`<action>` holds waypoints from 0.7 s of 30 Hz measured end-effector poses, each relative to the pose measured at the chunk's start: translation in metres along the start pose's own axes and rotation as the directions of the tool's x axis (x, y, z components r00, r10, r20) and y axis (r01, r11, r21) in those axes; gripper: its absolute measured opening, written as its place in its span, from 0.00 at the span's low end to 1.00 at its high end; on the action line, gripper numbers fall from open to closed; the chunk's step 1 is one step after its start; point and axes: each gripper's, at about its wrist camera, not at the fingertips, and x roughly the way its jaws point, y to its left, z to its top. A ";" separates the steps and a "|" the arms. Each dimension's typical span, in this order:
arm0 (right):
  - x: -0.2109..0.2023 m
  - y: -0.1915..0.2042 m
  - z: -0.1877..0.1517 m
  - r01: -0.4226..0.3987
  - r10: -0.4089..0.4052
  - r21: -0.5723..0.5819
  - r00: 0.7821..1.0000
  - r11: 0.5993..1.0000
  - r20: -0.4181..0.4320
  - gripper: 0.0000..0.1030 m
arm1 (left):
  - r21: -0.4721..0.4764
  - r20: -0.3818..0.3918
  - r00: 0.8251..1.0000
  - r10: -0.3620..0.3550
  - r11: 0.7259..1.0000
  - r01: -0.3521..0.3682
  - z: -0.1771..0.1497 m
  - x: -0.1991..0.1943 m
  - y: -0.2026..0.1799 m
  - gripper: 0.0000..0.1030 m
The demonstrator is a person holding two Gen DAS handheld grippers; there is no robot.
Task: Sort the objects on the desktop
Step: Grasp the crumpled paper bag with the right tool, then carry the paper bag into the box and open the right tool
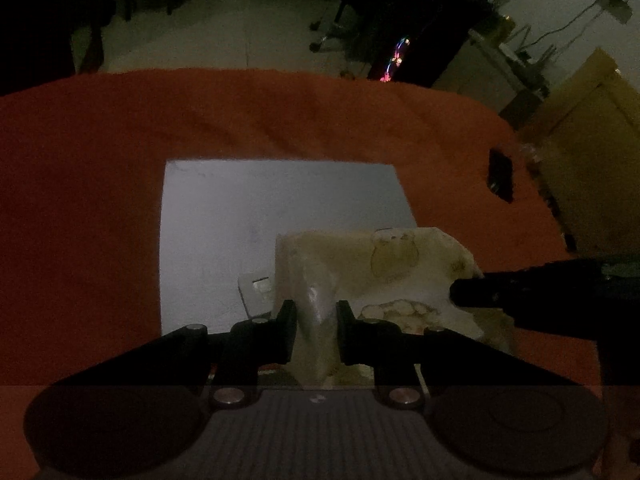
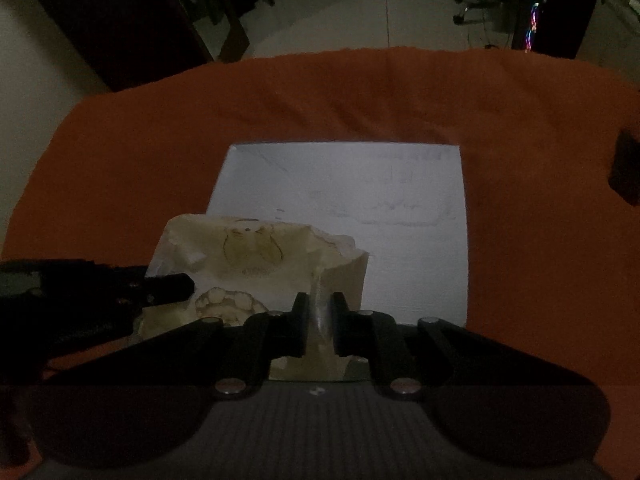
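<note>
A pale yellow bag (image 1: 384, 276) printed with bear drawings is held over a white sheet (image 1: 256, 216) on the orange-red cloth (image 1: 100, 160). My left gripper (image 1: 316, 316) is shut on the bag's left edge. My right gripper (image 2: 320, 312) is shut on its right edge; the bag (image 2: 248, 256) spreads to the left in that view, above the sheet (image 2: 360, 192). Each gripper's black fingers show in the other's view, on the right (image 1: 480, 292) and on the left (image 2: 168, 284). A small clear flat item (image 1: 258, 292) lies on the sheet under the bag.
A small black object (image 1: 500, 174) lies on the cloth at the right and also shows in the right wrist view (image 2: 626, 166). A cardboard box (image 1: 588, 152) stands past the table's right edge. The room beyond is dim, with chair legs and coloured lights.
</note>
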 end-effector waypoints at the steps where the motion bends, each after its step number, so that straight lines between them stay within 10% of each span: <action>1: -0.005 0.002 -0.004 0.000 0.000 -0.003 1.000 1.000 0.003 0.12 | -0.001 0.005 1.000 -0.002 1.000 0.002 -0.002 -0.005 -0.001 0.17; 21: 0.002 0.027 -0.116 -0.052 0.044 -0.047 0.988 0.998 -0.151 0.12 | 0.102 -0.141 0.990 -0.020 0.994 0.035 -0.112 -0.023 -0.007 0.17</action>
